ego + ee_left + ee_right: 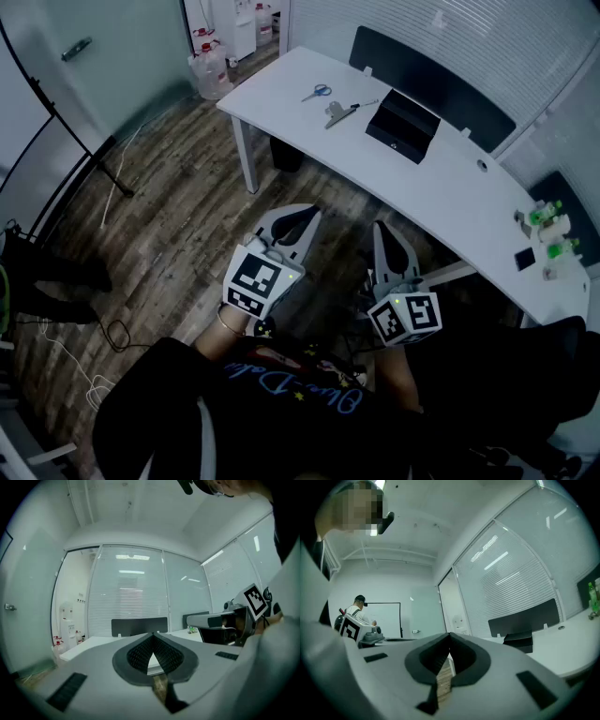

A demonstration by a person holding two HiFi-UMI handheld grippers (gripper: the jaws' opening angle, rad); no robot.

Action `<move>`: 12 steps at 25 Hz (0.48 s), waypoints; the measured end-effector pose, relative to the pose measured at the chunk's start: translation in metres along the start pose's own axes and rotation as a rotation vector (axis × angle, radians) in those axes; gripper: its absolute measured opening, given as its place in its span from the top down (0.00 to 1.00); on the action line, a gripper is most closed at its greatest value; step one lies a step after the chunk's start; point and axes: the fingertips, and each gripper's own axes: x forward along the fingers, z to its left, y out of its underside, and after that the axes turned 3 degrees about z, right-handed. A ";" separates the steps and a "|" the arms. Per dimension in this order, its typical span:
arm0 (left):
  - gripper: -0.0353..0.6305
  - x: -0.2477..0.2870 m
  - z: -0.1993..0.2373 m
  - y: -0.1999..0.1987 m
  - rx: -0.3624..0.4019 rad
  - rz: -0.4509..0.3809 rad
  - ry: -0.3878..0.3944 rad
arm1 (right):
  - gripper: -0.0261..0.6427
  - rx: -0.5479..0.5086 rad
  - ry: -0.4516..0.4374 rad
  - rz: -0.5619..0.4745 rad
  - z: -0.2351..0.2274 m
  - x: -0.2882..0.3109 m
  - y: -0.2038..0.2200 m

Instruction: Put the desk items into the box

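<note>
Waiting well short of the desk (469, 202), left gripper (296, 225) and right gripper (386, 242) both closed and empty, the task looks unstarted; next means reaching the scissors (317, 92) near the box (403, 125).

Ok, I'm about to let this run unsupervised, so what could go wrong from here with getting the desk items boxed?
Both the left gripper and right gripper are shut and short of the desk; reaching in shut could shove the scissors rather than grasp them. They lie flat near the desk's end, so a nudge might slide them off.
</note>
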 end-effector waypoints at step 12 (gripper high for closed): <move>0.93 0.002 -0.022 -0.005 0.020 -0.002 0.007 | 0.95 0.028 0.003 -0.011 -0.012 -0.021 -0.002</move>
